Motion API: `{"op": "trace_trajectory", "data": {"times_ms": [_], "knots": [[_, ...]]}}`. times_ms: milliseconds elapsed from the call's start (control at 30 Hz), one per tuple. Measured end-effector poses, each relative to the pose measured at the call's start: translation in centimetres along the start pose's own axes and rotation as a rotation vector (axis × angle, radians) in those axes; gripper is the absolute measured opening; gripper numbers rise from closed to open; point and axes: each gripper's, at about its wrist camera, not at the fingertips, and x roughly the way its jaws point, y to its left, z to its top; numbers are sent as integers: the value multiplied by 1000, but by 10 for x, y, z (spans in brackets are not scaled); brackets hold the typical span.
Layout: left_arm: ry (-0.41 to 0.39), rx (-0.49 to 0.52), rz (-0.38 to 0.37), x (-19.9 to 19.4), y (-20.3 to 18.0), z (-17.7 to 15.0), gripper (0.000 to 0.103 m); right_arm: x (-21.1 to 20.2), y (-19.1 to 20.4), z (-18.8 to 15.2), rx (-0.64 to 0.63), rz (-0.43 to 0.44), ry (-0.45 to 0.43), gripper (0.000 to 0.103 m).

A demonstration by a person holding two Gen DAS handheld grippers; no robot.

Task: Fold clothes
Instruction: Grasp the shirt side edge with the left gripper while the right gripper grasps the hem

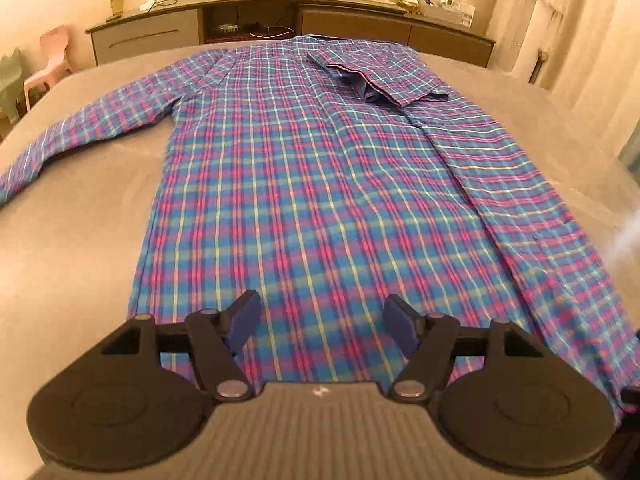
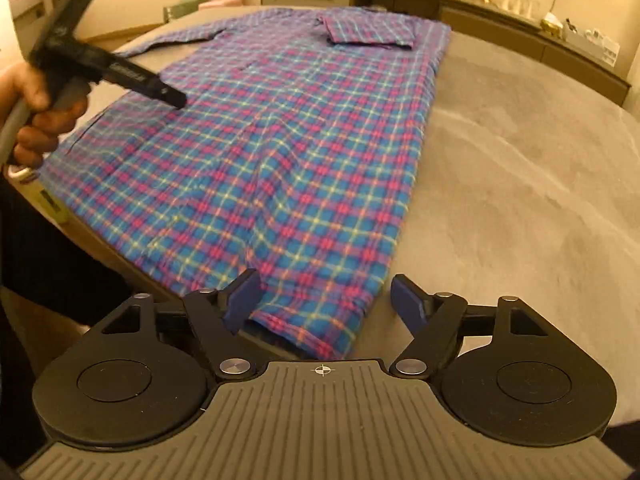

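Left wrist view showed the plaid shirt (image 1: pixel 320 168) spread flat on the grey bed (image 1: pixel 80 240), right side folded inward; left gripper (image 1: pixel 320 320) and right gripper (image 2: pixel 325 300) hovered at its hem, jaws apart.

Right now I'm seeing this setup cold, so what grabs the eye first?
A bright blue-and-pink plaid shirt lies spread on the grey bed, right sleeve folded across its chest, left sleeve stretched out. Both claws, left claw and right claw, hover open at its hem.
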Motion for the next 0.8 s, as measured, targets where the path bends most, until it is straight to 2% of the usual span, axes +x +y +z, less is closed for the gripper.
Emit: {"op": "trace_trajectory", "data": {"times_ms": [33,133,200,233,333,400,433,633,733,800], "knots": [[-13,-42,1,-5,11,1,67,-7,0,5,-1,-5,-17,69],[-92,-300,46,-19,83,23,69,-26,2,23,8,1,-102,68],[-145,-472,77,-28,131,38,83,-37,6,45,31,61,-154,70],[-172,-558,92,-32,155,45,85,-40,10,55,33,93,-170,71],[-249,-808,130,-42,227,65,83,-23,35,101,-23,152,-192,76],[-291,-933,117,-31,274,65,83,0,61,136,-82,183,-200,78],[-308,-986,106,-26,292,63,83,12,76,153,-113,198,-202,79],[-369,-1187,-17,-9,345,34,85,83,170,241,-289,245,-198,86],[-400,-1286,-80,0,372,19,88,127,215,282,-313,279,-178,87],[-418,-1310,-118,5,387,17,88,160,242,311,-316,295,-167,87]]}}
